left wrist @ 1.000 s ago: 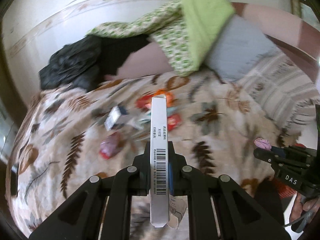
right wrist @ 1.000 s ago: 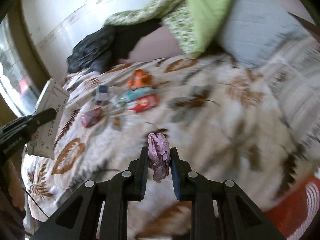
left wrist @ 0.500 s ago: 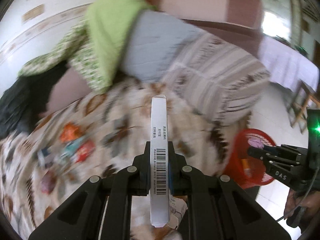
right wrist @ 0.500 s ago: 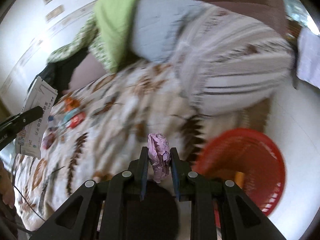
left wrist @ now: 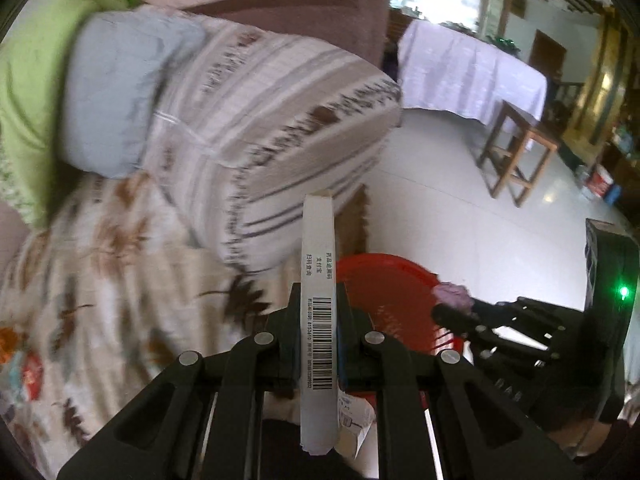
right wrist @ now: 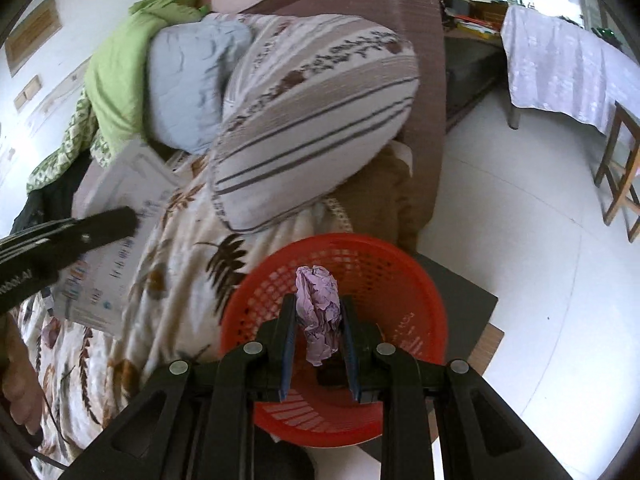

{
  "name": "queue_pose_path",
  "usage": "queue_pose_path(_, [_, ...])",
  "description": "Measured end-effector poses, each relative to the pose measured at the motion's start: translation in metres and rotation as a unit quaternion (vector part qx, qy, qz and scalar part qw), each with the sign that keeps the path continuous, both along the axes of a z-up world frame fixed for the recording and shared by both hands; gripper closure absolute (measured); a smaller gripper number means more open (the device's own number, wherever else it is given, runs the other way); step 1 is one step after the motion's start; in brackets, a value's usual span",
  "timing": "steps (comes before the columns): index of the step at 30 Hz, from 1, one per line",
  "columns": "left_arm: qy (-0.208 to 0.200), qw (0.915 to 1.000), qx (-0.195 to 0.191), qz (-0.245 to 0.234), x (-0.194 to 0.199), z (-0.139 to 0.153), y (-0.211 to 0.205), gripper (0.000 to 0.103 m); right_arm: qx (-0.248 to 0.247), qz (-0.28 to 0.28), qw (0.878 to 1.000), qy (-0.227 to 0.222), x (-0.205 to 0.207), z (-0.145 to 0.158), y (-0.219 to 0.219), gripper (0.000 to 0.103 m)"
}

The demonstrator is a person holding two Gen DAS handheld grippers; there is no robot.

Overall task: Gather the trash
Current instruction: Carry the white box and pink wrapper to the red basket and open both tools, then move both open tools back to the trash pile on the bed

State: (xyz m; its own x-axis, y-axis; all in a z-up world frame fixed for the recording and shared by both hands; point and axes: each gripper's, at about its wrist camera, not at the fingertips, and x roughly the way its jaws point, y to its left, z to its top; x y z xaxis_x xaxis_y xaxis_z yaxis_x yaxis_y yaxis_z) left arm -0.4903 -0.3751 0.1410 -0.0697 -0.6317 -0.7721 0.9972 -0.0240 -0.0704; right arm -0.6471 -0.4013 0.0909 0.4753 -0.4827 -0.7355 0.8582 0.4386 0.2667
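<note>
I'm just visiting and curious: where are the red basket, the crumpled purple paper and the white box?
red basket (right wrist: 408, 280): right wrist view, far mesh wall.
crumpled purple paper (right wrist: 318, 312): right wrist view, its middle.
white box (left wrist: 319, 280): left wrist view, narrow printed edge.

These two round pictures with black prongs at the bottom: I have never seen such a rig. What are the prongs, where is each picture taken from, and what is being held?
There is no robot here. A person holds a two-finger gripper in each hand, and a fisheye camera on each one looks forward along its fingers, hence the round, bent view.

The left wrist view shows the left gripper shut on a flat white box with a barcode on its edge. The same box shows at the left of the other view.

The right wrist view shows the right gripper shut on a crumpled purple paper, held over a red basket that stands beside the bed.

The bed has a leaf-print blanket, and on it lie a striped pillow and a green quilt. Some coloured wrappers lie blurred at the left edge of the left view.
</note>
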Motion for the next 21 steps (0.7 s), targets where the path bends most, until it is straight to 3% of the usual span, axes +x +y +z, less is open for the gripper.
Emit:
queue_pose_path(1, [0.002,1.0000,0.004,0.000,-0.004,-0.005,-0.005,0.074,0.002,-0.003,1.000,0.000,-0.002,-0.002,-0.003,0.080])
queue_pose_path(2, [0.002,1.0000,0.005,0.001,-0.004,-0.008,-0.006,0.050,0.004,-0.005,1.000,0.000,-0.004,-0.005,-0.005,0.075])
queue_pose_path(3, [0.003,1.0000,0.001,0.004,-0.004,-0.009,-0.006,0.040,0.009,-0.008,1.000,0.000,-0.006,-0.008,-0.008,0.071])
queue_pose_path(4, [0.004,0.9999,-0.007,0.007,-0.003,-0.009,-0.005,0.034,0.011,-0.010,1.000,-0.001,-0.006,-0.010,-0.008,0.059])
queue_pose_path(5, [0.005,0.9999,-0.013,0.009,-0.002,-0.007,-0.003,0.034,0.011,-0.012,1.000,-0.003,-0.006,-0.011,-0.009,0.049])
queue_pose_path(6, [0.005,0.9999,-0.013,0.010,0.000,-0.007,-0.002,0.034,0.011,-0.015,1.000,-0.005,-0.008,-0.012,-0.009,0.047])
queue_pose_path(12, [0.011,0.9989,-0.009,0.045,0.024,-0.003,0.015,0.034,0.016,-0.019,1.000,-0.010,-0.004,-0.013,-0.008,0.045])
queue_pose_path(16, [-0.015,0.9958,-0.015,0.089,0.047,0.003,0.041,0.030,0.010,-0.004,1.000,-0.011,0.009,-0.009,-0.002,0.045])
queue_pose_path(21, [-0.050,0.9841,-0.025,0.169,0.093,0.009,0.084,0.028,0.007,0.041,0.999,-0.020,0.042,-0.004,0.014,0.039])
